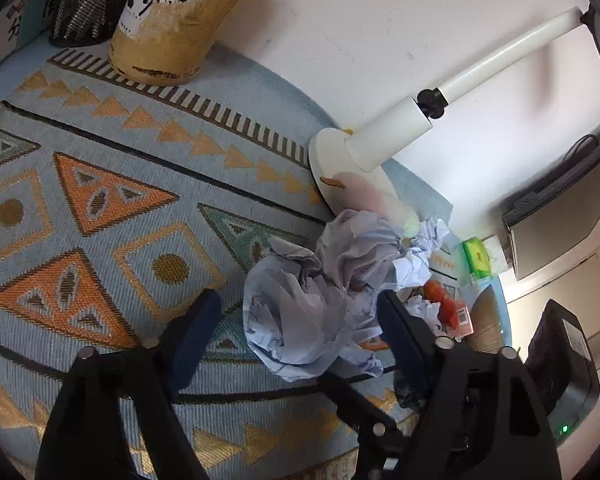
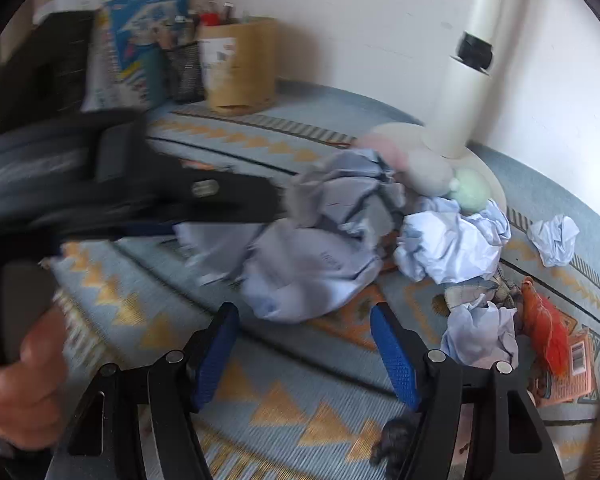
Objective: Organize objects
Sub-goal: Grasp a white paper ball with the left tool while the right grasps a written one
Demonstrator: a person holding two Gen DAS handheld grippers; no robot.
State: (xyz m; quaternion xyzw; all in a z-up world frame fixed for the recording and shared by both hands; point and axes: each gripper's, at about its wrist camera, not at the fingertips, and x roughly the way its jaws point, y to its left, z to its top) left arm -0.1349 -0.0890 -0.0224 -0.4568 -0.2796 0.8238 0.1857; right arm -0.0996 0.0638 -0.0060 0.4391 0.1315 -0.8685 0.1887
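A large ball of crumpled pale-blue paper (image 1: 300, 312) lies on the patterned mat (image 1: 100, 200). My left gripper (image 1: 296, 316) straddles this ball. Its right finger (image 1: 396, 320) touches the paper, while its left finger (image 1: 196, 320) stands a little off it, so the gripper is open. In the right wrist view the same ball (image 2: 300, 264) lies just beyond my right gripper (image 2: 304, 336), which is open with only mat between its blue pads. The left gripper reaches in from the left there, blurred. More crumpled paper (image 2: 456, 240) lies to the right, with a small wad (image 2: 554, 238) further off.
A white lamp base (image 1: 340, 172) with soft toys (image 2: 428, 172) stands behind the paper, by the wall. A brown tub (image 1: 180, 20), a mesh pen holder (image 1: 88, 0) and books line the back left. An orange packet (image 2: 548, 332) and a green pack (image 1: 478, 258) lie right. A hand (image 2: 24, 380) shows lower left.
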